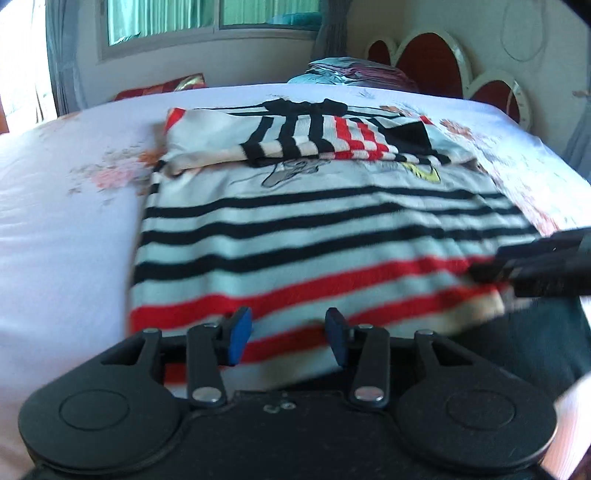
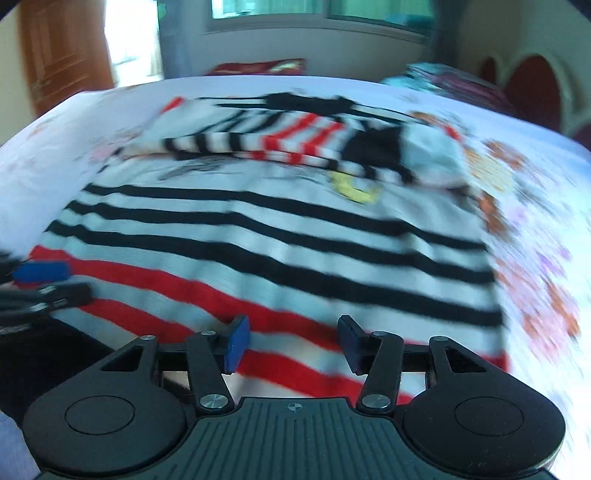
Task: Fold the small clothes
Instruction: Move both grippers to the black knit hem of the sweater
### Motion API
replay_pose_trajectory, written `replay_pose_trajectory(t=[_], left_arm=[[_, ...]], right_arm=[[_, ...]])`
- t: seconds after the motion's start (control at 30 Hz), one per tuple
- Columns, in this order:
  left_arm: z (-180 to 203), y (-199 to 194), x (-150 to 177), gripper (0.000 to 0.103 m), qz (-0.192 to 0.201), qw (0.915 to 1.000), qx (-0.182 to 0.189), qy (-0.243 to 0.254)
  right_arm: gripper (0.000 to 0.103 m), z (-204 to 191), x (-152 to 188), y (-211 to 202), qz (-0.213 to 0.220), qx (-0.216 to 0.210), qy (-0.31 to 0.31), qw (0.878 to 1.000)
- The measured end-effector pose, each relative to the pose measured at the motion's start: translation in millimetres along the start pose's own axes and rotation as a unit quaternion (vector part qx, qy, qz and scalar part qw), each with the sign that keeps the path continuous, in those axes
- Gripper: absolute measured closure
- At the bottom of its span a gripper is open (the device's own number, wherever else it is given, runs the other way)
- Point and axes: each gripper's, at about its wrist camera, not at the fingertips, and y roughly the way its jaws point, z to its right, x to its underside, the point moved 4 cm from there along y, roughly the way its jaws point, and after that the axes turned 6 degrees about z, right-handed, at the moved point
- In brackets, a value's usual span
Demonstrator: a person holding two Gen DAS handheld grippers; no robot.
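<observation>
A small white top [image 1: 317,236] [image 2: 280,236] with black and red stripes lies flat on the bed sheet [image 1: 66,221], hem towards me. Its striped sleeves [image 1: 314,140] [image 2: 280,140] are folded across the chest, over a cartoon print. My left gripper [image 1: 288,325] hovers open over the red-striped hem near its left half, the cloth showing in the gap between the blue pads [image 1: 238,339]. My right gripper [image 2: 293,328] stands open over the hem's right half, pads not pressing the cloth. Each gripper shows in the other's view, the right gripper [image 1: 487,267] by the hem's right corner, the left gripper [image 2: 55,282] at the left edge.
A stack of folded clothes [image 1: 354,72] sits at the far right of the bed before a headboard [image 1: 432,55] with red ovals. A red cushion [image 1: 159,88] lies beyond the far edge under a window [image 1: 207,18]. Dark clothing of the person [image 1: 535,339] borders the near edge. An orange door [image 2: 62,48] stands far left.
</observation>
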Motion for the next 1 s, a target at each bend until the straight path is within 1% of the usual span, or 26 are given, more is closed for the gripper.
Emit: replay_pose_trajectory(t=[0.07,0.13,0.23,0.3,0.37,0.4,0.43,0.47,0.63,0.67,0.7,0.73,0.77,0.8,0.93,1.0], left_arm=[[-6,-8,5,0.06,-0.001,1.0,0.0,-0.006],[-8,-15,8,0.06,-0.003,0.9999,0.001,-0.01],[-7,-21,12,0.06,-0.006,0.9999,0.0,-0.009],[-6,-25,14,0.059,-0.009,0.9999,-0.001,-0.009],[-7,-30,16,0.055,-0.012,0.9999,0.0,-0.01],[-7,-32,17,0.053,-0.013,0.9999,-0.001,-0.01],[-7,-34,19,0.048,-0.013,0.9999,-0.004,-0.01],[-8,-35,19,0.044,-0.013,0.9998,-0.007,-0.01],[-14,-48,23,0.042,-0.005,0.9997,-0.012,-0.022],[-15,-50,23,0.04,-0.003,0.9997,-0.015,-0.021],[-16,-51,23,0.037,-0.003,0.9996,-0.021,-0.02],[-18,-53,24,0.033,-0.003,0.9994,-0.025,-0.021],[-20,-55,24,0.033,-0.002,0.9993,-0.027,-0.025],[-22,-57,25,0.033,-0.002,0.9992,-0.026,-0.031],[-33,-65,33,0.034,-0.01,0.9979,-0.015,-0.063],[-39,-67,40,0.039,-0.019,0.9964,-0.007,-0.082]], right_arm=[[0.052,11,7,-9,-0.003,0.021,0.01,1.0],[0.052,17,13,-19,-0.006,0.032,0.022,0.999],[0.052,17,25,-28,-0.011,0.055,0.015,0.998],[0.051,18,27,-38,-0.006,0.064,0.027,0.998],[0.051,20,28,-50,0.012,0.069,0.048,0.996],[0.051,21,32,-50,0.005,0.077,0.047,0.996],[0.051,21,37,-48,-0.009,0.08,0.044,0.996],[0.051,22,41,-49,-0.012,0.08,0.047,0.996],[0.051,27,48,-66,-0.001,0.094,0.065,0.994],[0.051,29,49,-68,-0.002,0.094,0.07,0.993],[0.05,31,51,-70,-0.003,0.093,0.074,0.993],[0.041,32,52,-71,-0.004,0.095,0.078,0.992],[0.035,34,54,-74,-0.003,0.098,0.08,0.992],[0.027,36,54,-77,-0.001,0.101,0.085,0.991],[0.026,46,60,-88,0.005,0.101,0.107,0.989],[0.026,50,64,-91,0.003,0.097,0.12,0.988]])
